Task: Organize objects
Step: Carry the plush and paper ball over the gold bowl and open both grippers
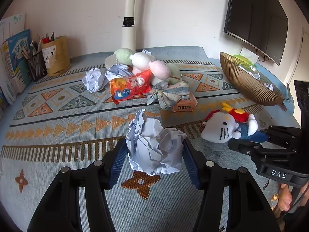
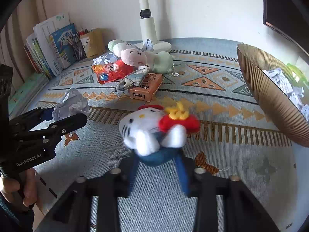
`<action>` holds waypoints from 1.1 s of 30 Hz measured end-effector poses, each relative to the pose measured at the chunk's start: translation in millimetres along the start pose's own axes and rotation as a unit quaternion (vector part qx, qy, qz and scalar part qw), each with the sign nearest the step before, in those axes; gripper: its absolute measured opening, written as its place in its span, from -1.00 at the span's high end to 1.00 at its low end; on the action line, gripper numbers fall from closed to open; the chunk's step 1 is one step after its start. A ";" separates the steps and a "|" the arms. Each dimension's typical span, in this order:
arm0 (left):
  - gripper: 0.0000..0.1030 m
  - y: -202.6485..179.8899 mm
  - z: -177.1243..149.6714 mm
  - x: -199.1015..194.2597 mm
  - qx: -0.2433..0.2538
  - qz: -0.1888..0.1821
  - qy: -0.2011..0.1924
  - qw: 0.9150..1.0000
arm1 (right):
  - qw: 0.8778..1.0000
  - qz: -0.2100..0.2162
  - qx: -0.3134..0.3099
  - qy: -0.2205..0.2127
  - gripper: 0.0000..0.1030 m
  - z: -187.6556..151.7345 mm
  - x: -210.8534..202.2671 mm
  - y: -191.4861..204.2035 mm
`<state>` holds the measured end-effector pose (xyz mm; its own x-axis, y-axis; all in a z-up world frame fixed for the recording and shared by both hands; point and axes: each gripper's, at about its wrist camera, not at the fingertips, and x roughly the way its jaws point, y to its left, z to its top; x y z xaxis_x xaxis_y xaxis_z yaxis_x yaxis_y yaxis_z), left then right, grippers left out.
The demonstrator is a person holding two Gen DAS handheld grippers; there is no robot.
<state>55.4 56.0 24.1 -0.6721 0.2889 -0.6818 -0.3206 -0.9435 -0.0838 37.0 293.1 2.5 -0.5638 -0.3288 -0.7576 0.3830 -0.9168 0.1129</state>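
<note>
My left gripper is shut on a crumpled pale blue paper ball, held just above the patterned mat; the ball also shows in the right wrist view. My right gripper is shut on the blue body of a white cat plush toy with a red bow; the toy also shows in the left wrist view. A ribbed brown bowl with several paper balls inside stands at the right, and shows in the right wrist view.
At the back lie a pile of pastel plush toys, two paper balls, a red snack packet, a plaid bow on an orange box, a lamp stand, a pencil holder and books.
</note>
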 end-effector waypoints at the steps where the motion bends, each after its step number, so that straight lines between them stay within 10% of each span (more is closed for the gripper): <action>1: -0.07 -1.4 -0.2 -2.5 0.003 0.000 -0.007 1.000 | 1.000 0.002 0.006 -0.005 0.37 -1.1 -2.5 -1.6; 7: -0.07 -15.7 -1.3 5.9 0.037 0.015 0.016 0.999 | 0.998 0.056 0.026 0.017 0.28 -7.8 -1.8 -11.8; 12: -0.07 -9.5 -1.5 7.5 0.025 0.007 0.023 0.999 | 0.996 0.075 0.046 0.006 -0.62 -1.4 -10.1 -18.1; 21: -0.07 -9.5 -2.0 6.8 0.023 0.010 0.024 0.999 | 0.999 0.016 -0.013 0.042 -0.52 8.9 15.6 3.3; 23: -0.07 -8.4 -1.3 7.0 0.021 0.010 0.023 0.999 | 0.999 0.027 0.010 0.025 -0.10 5.3 11.1 -2.0; 33: -0.07 -61.5 45.5 -13.2 0.068 -0.030 -0.020 0.997 | 0.988 -0.018 0.091 -0.120 -0.10 25.4 -96.3 -51.2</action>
<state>53.6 117.6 71.3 -0.6744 0.3523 -0.6489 -0.4466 -0.8945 -0.0215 53.1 365.9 86.0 -0.7405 -0.3189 -0.5916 0.2331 -0.9475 0.2189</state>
